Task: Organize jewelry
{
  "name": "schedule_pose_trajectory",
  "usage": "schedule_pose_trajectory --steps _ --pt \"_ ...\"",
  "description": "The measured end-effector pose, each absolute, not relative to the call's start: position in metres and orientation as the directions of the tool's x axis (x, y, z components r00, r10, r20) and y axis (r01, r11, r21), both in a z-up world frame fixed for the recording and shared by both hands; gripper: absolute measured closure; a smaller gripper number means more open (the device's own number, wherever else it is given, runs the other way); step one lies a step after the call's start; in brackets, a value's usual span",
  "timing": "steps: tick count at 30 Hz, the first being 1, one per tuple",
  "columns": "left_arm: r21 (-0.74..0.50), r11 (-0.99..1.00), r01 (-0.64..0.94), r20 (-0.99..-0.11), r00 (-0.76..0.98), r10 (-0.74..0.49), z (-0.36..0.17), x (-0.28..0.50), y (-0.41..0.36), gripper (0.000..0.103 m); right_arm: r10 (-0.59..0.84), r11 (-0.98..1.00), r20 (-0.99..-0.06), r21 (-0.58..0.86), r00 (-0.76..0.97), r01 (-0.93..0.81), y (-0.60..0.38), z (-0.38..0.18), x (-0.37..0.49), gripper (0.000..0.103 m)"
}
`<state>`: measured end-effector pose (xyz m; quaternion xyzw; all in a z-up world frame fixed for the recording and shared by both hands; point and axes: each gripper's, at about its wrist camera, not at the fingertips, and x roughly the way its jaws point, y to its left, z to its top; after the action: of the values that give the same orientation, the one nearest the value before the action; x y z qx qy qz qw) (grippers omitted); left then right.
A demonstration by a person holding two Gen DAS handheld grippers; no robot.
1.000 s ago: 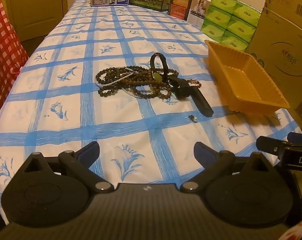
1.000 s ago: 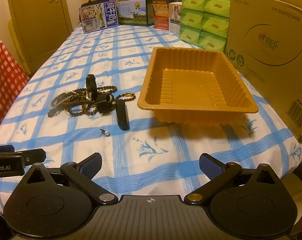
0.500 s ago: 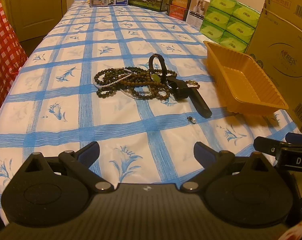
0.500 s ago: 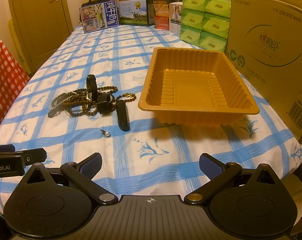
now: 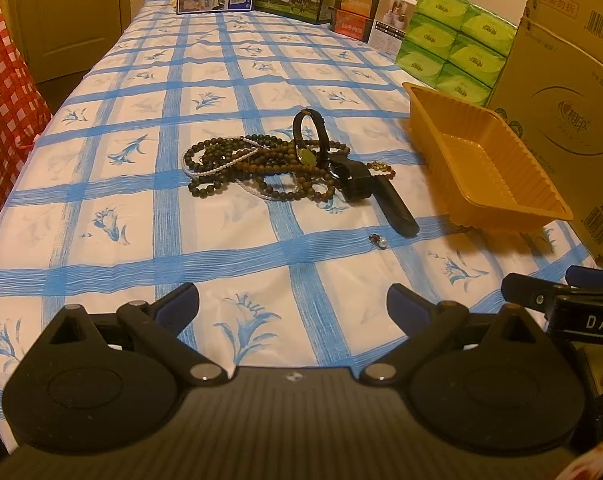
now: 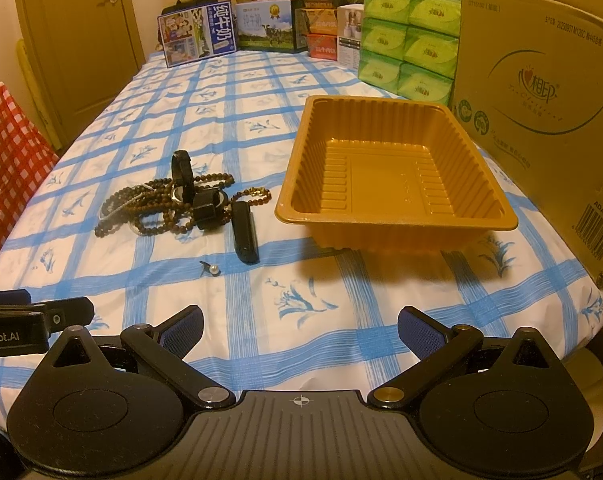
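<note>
Fingers (image 5: pixel 181 300) of both grippers spread wide, empty; round wooden beads (image 5: pixel 261 168) beside ribbed plastic tray (image 6: pixel 393 224).

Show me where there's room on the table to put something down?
Bare cloth lies between the open left gripper and the beads, in front of the tray, and across the far middle up to the boxes. It's crowded where beads, watch and tiny pearl sit.
</note>
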<state>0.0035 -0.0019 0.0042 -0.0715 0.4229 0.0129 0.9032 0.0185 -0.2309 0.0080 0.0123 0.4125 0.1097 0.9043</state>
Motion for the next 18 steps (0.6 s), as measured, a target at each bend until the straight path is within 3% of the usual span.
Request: schedule_pose_trajectory --steps 18 --pt "-0.119 0.989 -0.084 -0.766 0.641 -0.038 0.0043 0.0038 -0.0021 0.004 0.209 0.976 -0.744 0.113 0.635 -0.189 -0.2300 0.0067 0.0218 0.000"
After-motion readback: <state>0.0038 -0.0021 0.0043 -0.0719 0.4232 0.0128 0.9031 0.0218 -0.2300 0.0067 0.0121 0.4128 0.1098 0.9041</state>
